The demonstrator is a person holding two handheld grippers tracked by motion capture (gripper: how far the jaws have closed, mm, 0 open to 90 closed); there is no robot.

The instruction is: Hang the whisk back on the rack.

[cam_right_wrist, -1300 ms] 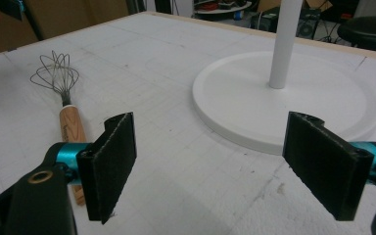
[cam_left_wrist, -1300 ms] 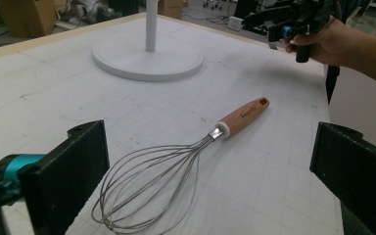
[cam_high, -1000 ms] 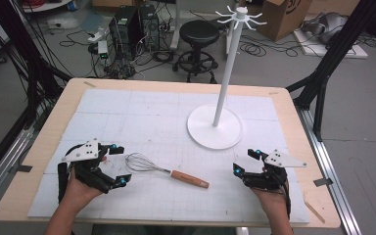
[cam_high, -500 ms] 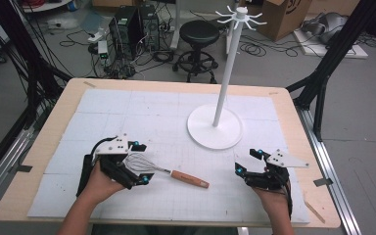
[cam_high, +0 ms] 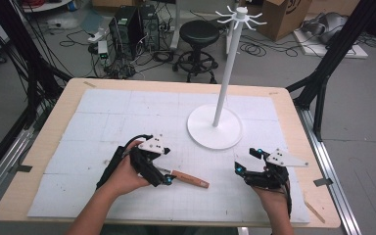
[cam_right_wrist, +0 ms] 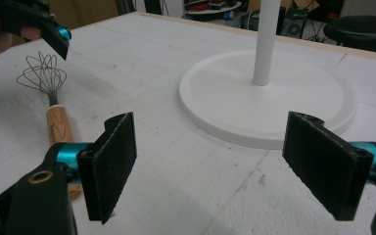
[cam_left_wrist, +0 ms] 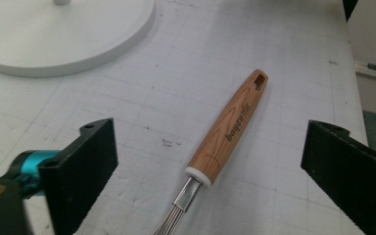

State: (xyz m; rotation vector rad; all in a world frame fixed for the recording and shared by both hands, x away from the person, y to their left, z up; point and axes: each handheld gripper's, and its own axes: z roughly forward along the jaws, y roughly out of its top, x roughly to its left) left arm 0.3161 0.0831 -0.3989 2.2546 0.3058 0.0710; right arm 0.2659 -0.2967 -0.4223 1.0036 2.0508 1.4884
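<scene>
From the high view I see my left hand-held gripper (cam_high: pixel 162 177) sitting low over the whisk (cam_high: pixel 188 178), which lies flat on the white gridded mat covering the table (cam_high: pixel 39 147). The whisk's wooden handle points out to the right of the gripper, and its wire end is hidden under my left hand (cam_high: pixel 122 174). In the left gripper view the jaws stand wide apart, one on each side of the whisk, and neither touches it; the handle (cam_left_wrist: pixel 230 128) runs up and away between them, with the metal neck and the start of the wires at the bottom edge. The handle carries printed lettering and a hanging slot at its far tip. My right hand-held gripper (cam_high: pixel 245 166) rests near the table's front right, well apart from the whisk, and in the right gripper view its jaws are also spread wide with nothing between them. Just ahead of it stands the white hook stand (cam_high: pixel 214 125), its round base flat on the mat and its pole rising to a ring of hooks. In the right gripper view the whisk's wire loops (cam_right_wrist: pixel 41 76) lie off to the left, beneath the other gripper.
</scene>
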